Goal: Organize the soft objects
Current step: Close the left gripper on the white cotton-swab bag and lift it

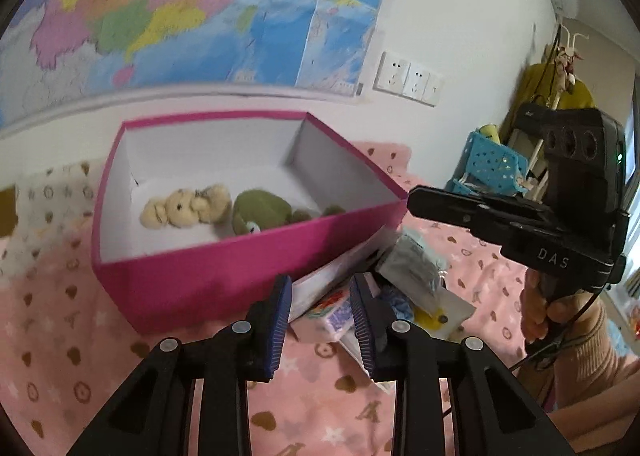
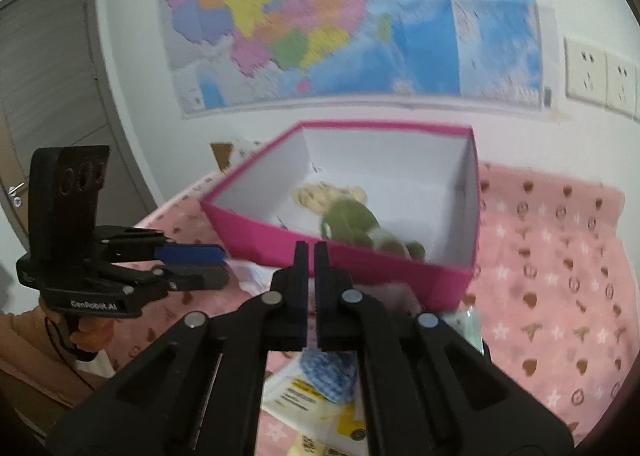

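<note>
Blue knitted item (image 2: pixel 330 376) lies just beneath right gripper (image 2: pixel 311 256).

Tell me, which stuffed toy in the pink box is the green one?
The green plush lies in the middle of the pink box, right beside the beige teddy. The teddy is cream-coloured and sits nearer the box's left end in the left wrist view.

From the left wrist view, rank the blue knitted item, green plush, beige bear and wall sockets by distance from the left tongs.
1. Blue knitted item, just right of the left tongs.
2. Green plush, inside the pink box.
3. Beige bear, box's left end.
4. Wall sockets, behind on the wall.
</note>
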The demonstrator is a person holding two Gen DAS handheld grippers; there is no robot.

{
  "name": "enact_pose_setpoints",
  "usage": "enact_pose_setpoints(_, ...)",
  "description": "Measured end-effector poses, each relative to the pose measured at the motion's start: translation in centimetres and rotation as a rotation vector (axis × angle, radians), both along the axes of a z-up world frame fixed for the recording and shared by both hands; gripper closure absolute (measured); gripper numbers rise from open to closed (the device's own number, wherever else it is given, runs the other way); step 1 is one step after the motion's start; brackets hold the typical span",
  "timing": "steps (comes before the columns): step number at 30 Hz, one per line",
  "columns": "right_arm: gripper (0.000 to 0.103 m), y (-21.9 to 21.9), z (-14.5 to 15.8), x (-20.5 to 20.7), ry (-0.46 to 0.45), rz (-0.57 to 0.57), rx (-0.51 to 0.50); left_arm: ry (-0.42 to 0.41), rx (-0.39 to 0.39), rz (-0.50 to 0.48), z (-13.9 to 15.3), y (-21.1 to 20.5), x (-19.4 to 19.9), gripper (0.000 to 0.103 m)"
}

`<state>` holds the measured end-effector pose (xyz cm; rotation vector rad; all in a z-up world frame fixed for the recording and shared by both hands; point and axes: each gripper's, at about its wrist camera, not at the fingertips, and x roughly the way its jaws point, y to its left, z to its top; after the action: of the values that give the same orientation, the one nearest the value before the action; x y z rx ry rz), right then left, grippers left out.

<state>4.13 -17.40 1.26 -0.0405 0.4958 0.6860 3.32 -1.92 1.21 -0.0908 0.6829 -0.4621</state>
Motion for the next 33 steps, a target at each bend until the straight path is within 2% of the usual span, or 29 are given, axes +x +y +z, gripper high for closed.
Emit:
enact_pose_setpoints(3, 0.097, -0.1, 0.3, 0.2, -0.025, -0.047, -0.032, 0.026, 0.001, 0.034, -0.8, 0.7, 0.5, 0.072)
enact_pose_setpoints(5, 0.086, -1.1, -0.8, 1.0, 0.015, -0.086, -0.03, 0.048, -0.004, 0.05, -1.7, 1.2, 0.7, 0.069)
enact_pose_setpoints(6, 0.075, -1.5, -1.2, 1.2, 0.033, -0.092, -0.028, 0.06, 0.007, 0.065, -2.3, 1.5, 0.8, 0.066)
enact_pose_setpoints(7, 0.073, -1.9, -2.1, 1.6, 0.057, -0.104, -0.034, 0.072, 0.015, 0.078, -2.9, 1.6, 0.9, 0.064)
enact_pose_setpoints(10, 0.073, -2.4, -4.1, 2.7, 0.108, -0.133, -0.065, 0.124, 0.018, 0.091, -4.5, 2.1, 1.6, 0.063)
enact_pose_setpoints(15, 0.073, -3.2, -6.1, 4.6, 0.171, -0.151, -0.03, 0.164, 0.019, 0.085, -6.1, 1.8, 2.9, 0.063)
enact_pose_setpoints(17, 0.074, -2.9, -6.2, 4.9, 0.166, -0.142, -0.033, 0.168, 0.013, 0.071, -6.4, 1.5, 3.2, 0.064)
enact_pose_setpoints(18, 0.074, -2.7, -6.2, 4.9, 0.164, -0.137, -0.038, 0.17, 0.005, 0.065, -6.4, 1.4, 3.3, 0.071)
enact_pose_setpoints(20, 0.088, -2.4, -6.4, 4.8, 0.157, -0.121, -0.053, 0.172, 0.007, 0.066, -6.5, 1.2, 3.5, 0.076)
enact_pose_setpoints(21, 0.097, -2.2, -6.4, 4.9, 0.156, -0.115, -0.06, 0.17, 0.012, 0.07, -6.5, 1.1, 3.5, 0.082)
enact_pose_setpoints(25, 0.098, -2.5, -5.9, 4.6, 0.135, -0.129, -0.054, 0.162, -0.01, 0.066, -6.1, 1.4, 3.2, 0.09)
enact_pose_setpoints(33, 0.099, -2.9, -3.8, 2.6, 0.083, -0.111, -0.033, 0.109, -0.041, 0.069, -3.9, 1.6, 1.9, 0.09)
